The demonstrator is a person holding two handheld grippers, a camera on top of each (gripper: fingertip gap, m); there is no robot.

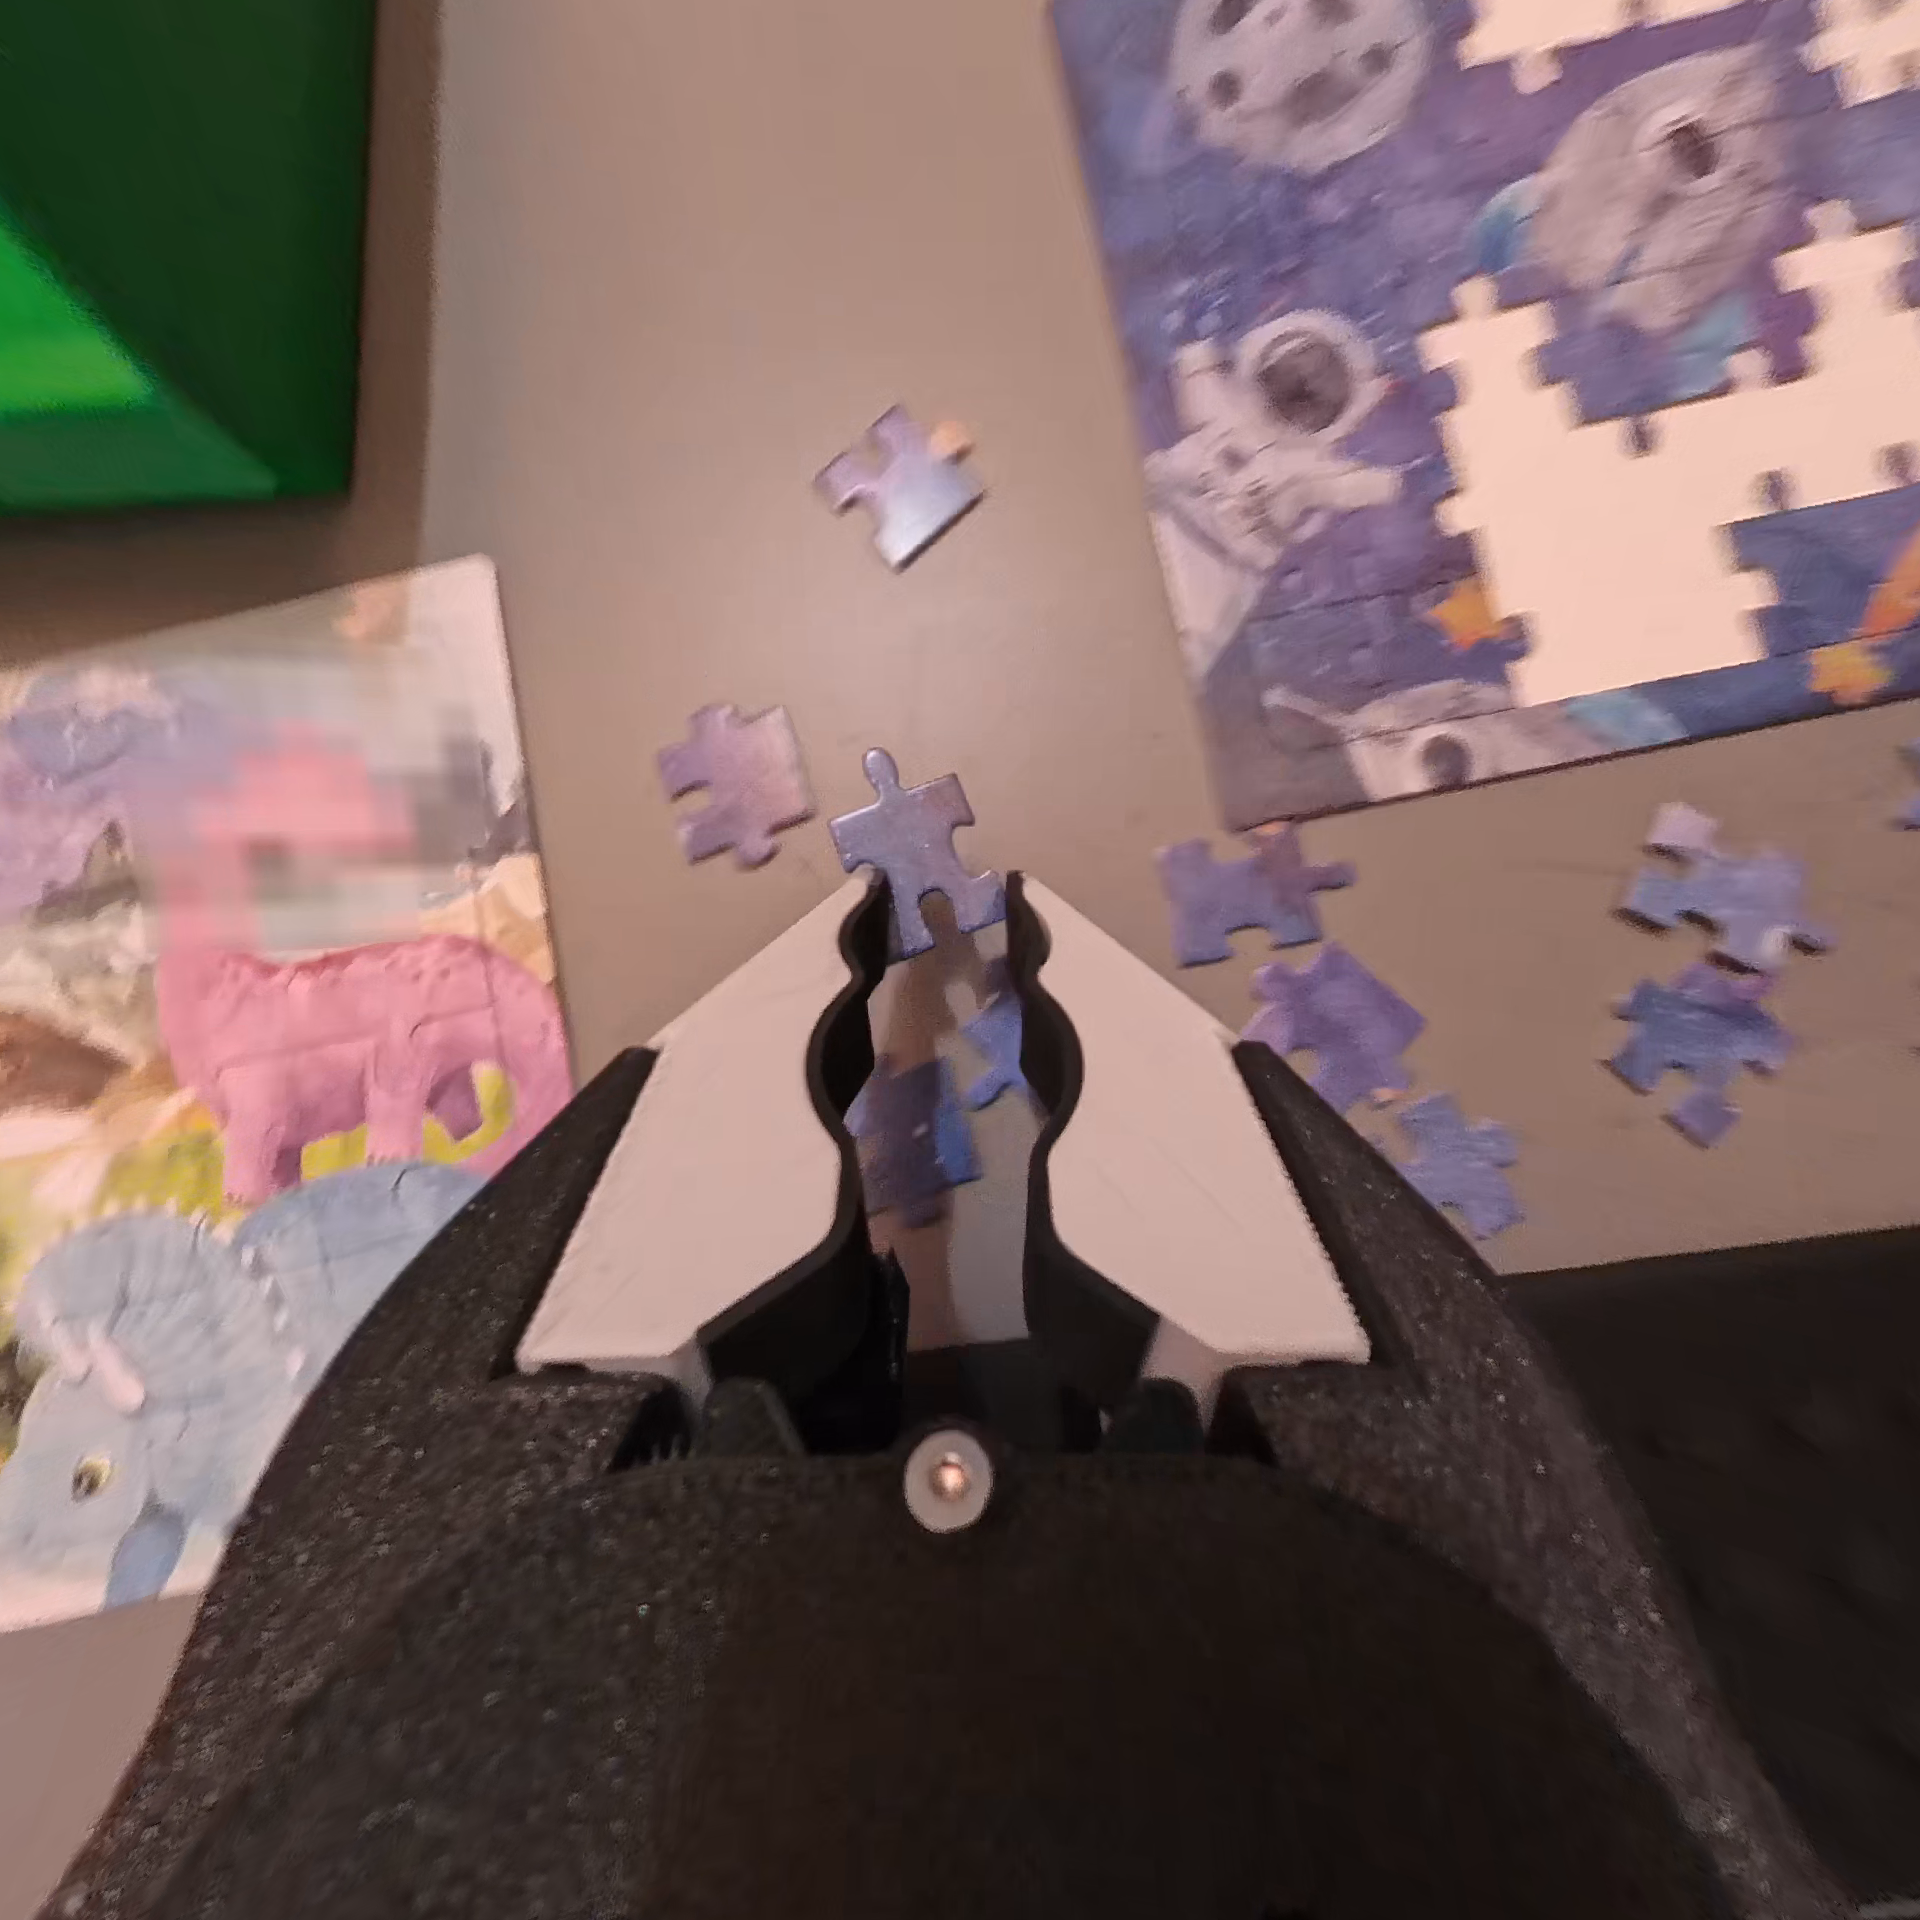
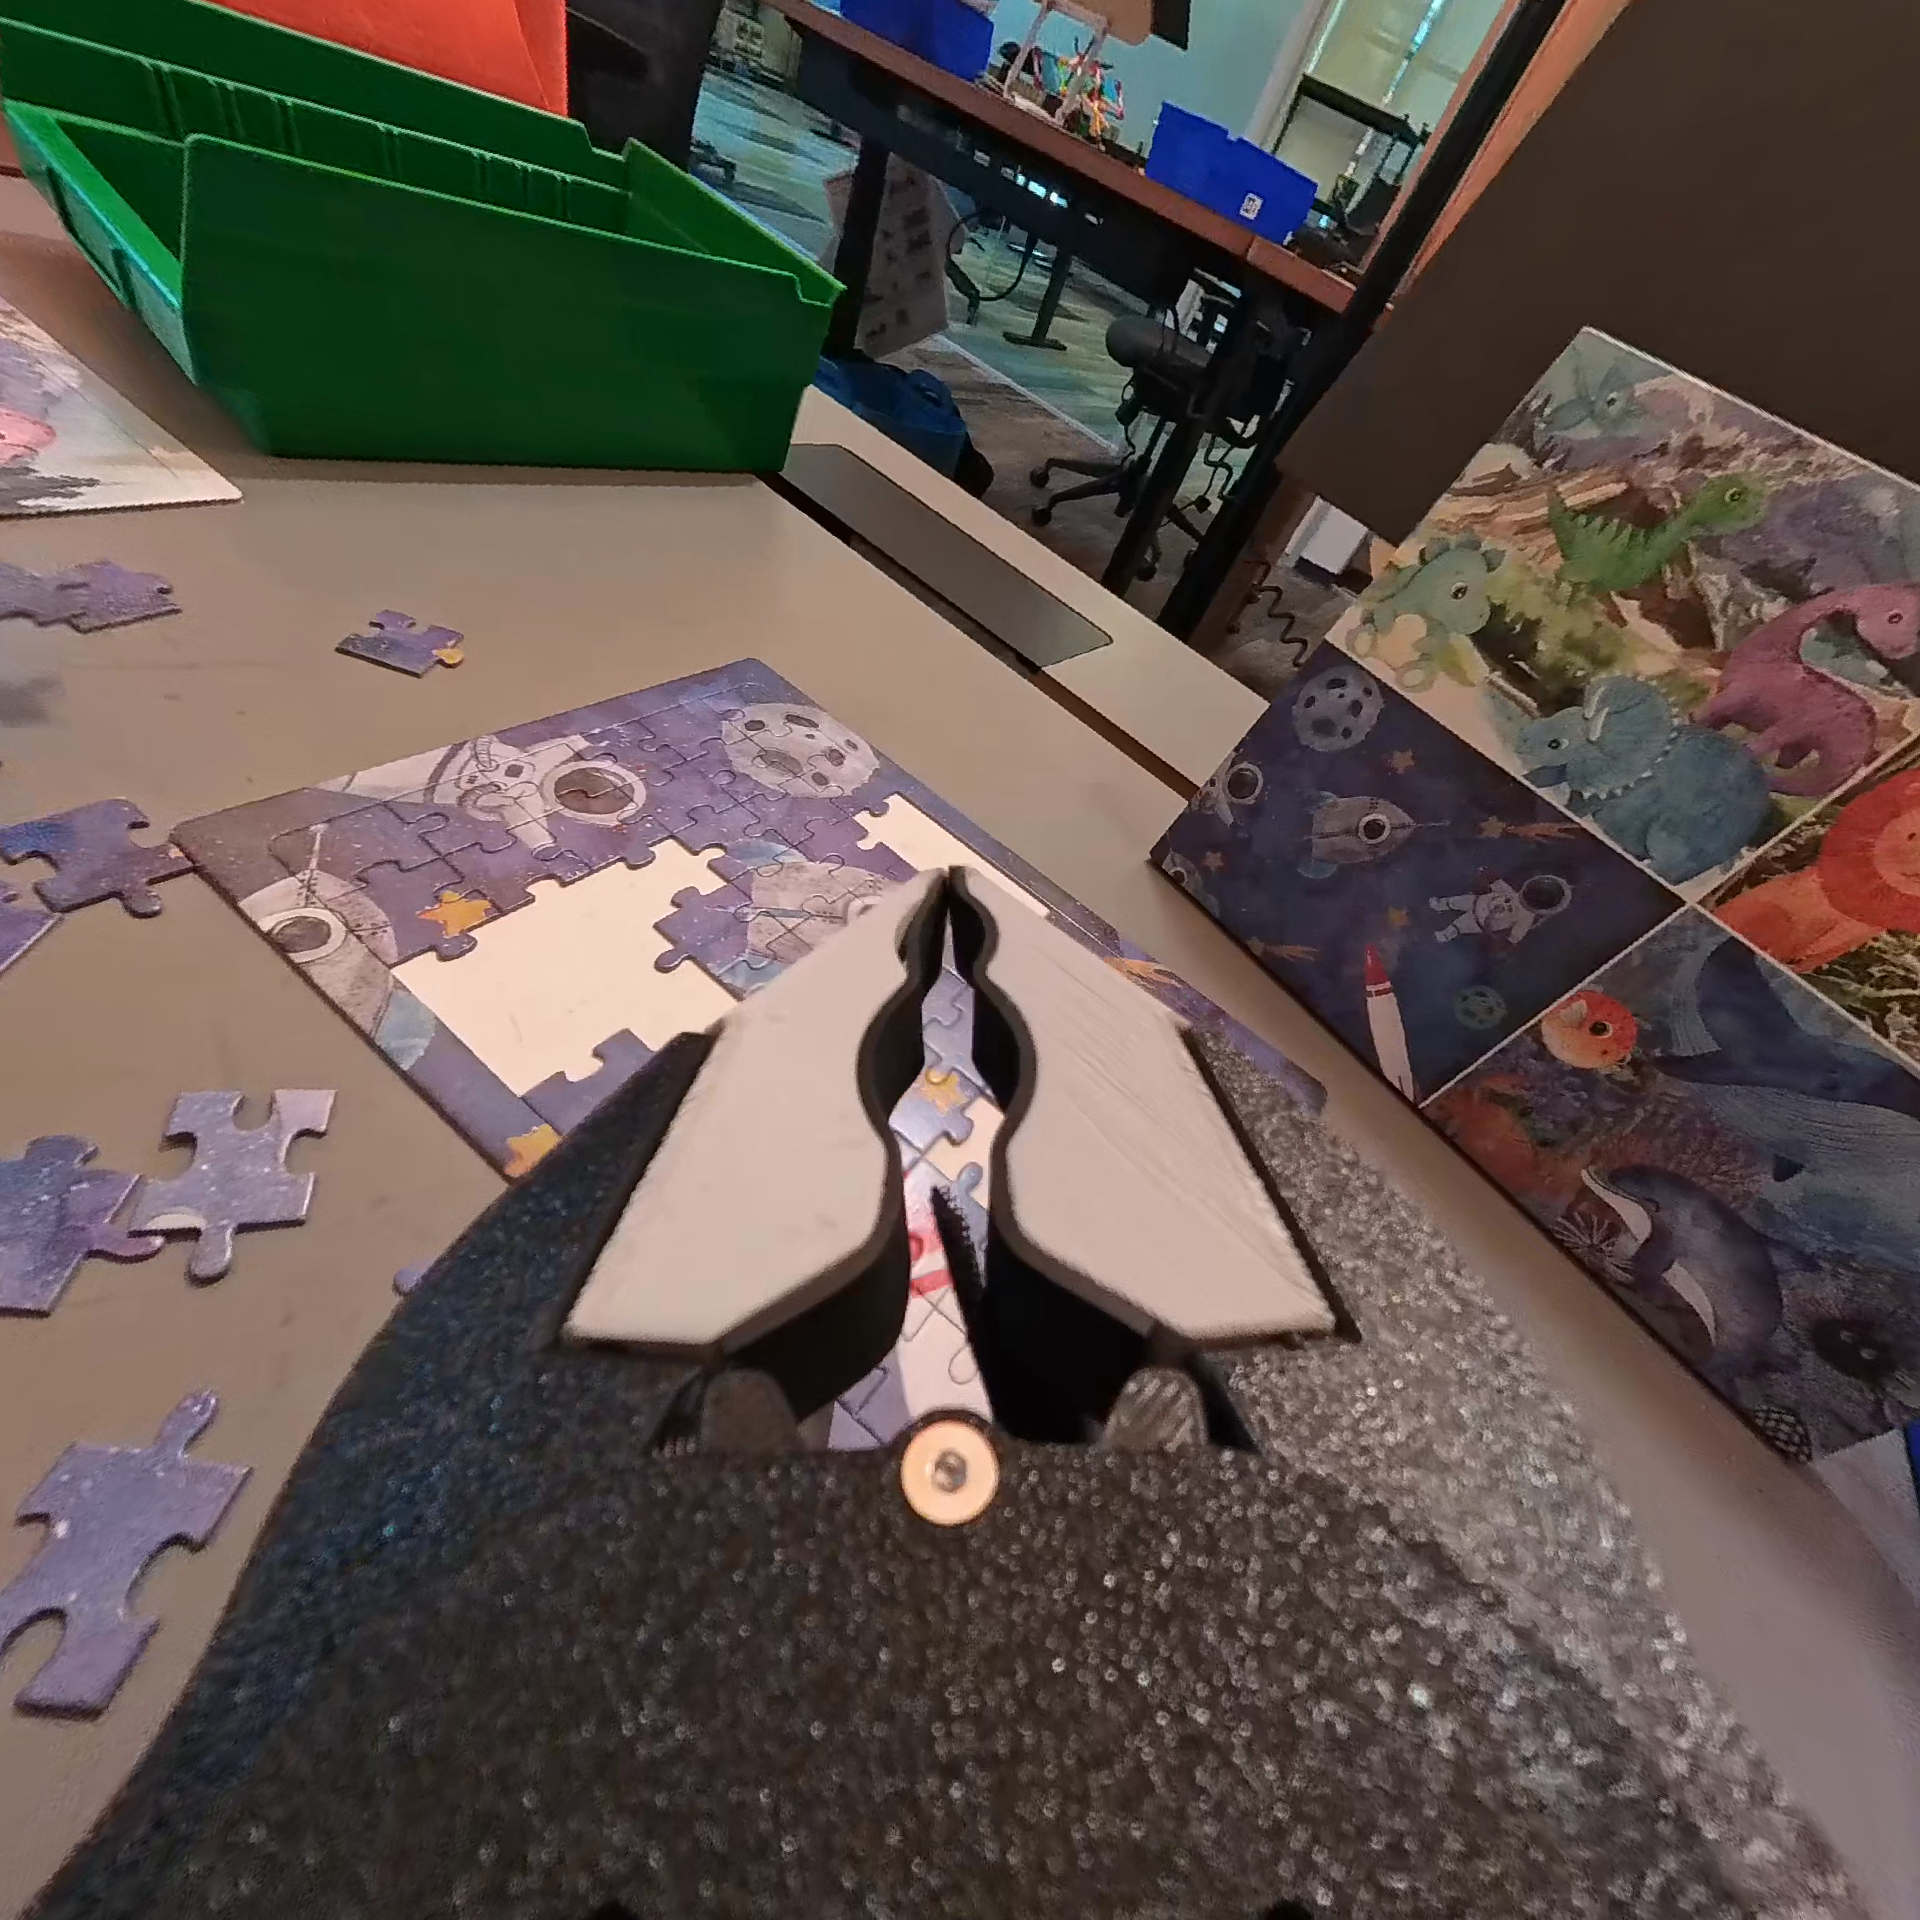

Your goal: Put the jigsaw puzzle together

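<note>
— Between the tips of our left gripper (image 1: pixel 940 883) we pinch a flat blue cardboard puzzle piece (image 1: pixel 914 844), knobbed and notched, standing on edge above the grey table (image 1: pixel 675 312). Where is the puzzle itself?

— The space-themed jigsaw puzzle (image 1: pixel 1351 436) lies flat on the table, ahead and to the right of our held piece and well apart from it. It is partly built: an astronaut and cratered moons are joined, with pale, jagged gaps of bare backing in the middle. And our right gripper (image 2: pixel 948 881)?

— Its grey, wavy-edged fingers (image 2: pixel 790 1143) meet at the tips with nothing between them, and we hover it over the puzzle's near edge.

— Loose purple-blue pieces (image 1: pixel 1340 1023) lie scattered on the matte table just below the puzzle; two more (image 1: pixel 736 781) lie near our held piece.

— Further out, to the left, we see a dinosaur puzzle (image 1: pixel 270 1039), pink and pale blue, and a glossy green plastic bin (image 2: pixel 468 312). To the right stands a printed picture box (image 2: pixel 1621 831), tilted on its edge.
</note>
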